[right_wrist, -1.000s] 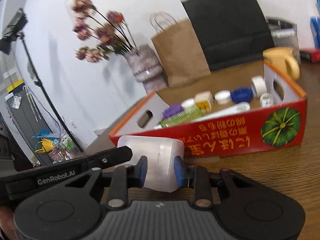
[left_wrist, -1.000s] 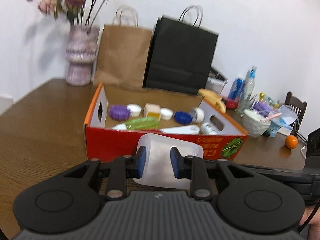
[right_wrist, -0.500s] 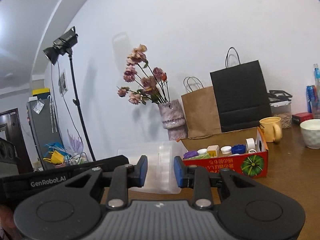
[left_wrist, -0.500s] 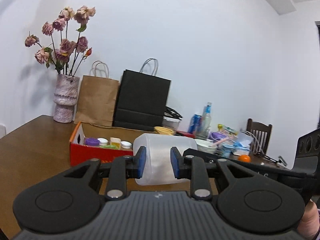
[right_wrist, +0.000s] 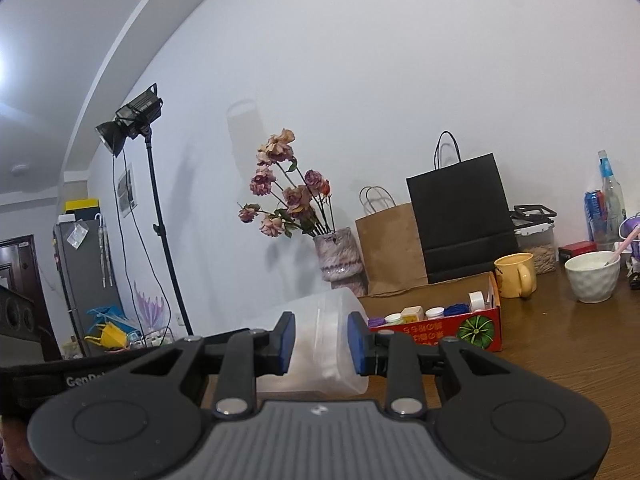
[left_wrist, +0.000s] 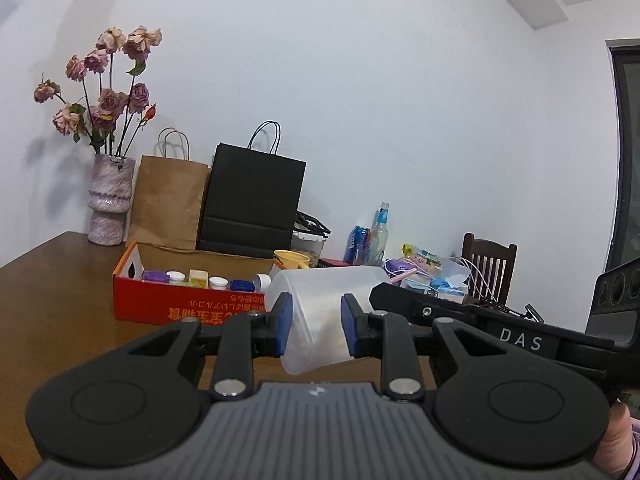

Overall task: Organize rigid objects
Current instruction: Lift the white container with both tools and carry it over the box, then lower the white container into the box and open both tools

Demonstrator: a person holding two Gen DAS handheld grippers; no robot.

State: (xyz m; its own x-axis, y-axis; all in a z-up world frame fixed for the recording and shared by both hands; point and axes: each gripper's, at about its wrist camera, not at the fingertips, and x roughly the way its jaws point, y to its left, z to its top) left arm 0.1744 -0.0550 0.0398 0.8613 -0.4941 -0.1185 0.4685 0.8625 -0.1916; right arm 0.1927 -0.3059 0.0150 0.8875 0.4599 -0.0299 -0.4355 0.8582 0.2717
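Note:
Both grippers hold one translucent white plastic container lying on its side, lifted above the table. My left gripper [left_wrist: 316, 322] is shut on one end of the container [left_wrist: 320, 300]. My right gripper [right_wrist: 321, 340] is shut on the other end of the container [right_wrist: 320, 332]. A red cardboard box [left_wrist: 180, 308] with several small jars and caps inside stands on the wooden table beyond the container; it also shows in the right wrist view [right_wrist: 448, 326].
A vase of dried roses [left_wrist: 110, 200], a brown paper bag [left_wrist: 168, 200] and a black paper bag [left_wrist: 252, 200] stand behind the box. A yellow mug [right_wrist: 516, 274] and a white bowl [right_wrist: 592, 276] stand to its right. A chair [left_wrist: 488, 272] and clutter are at far right.
Both grippers have drawn back and up from the red box with the container held between them; the box now looks smaller and farther away.

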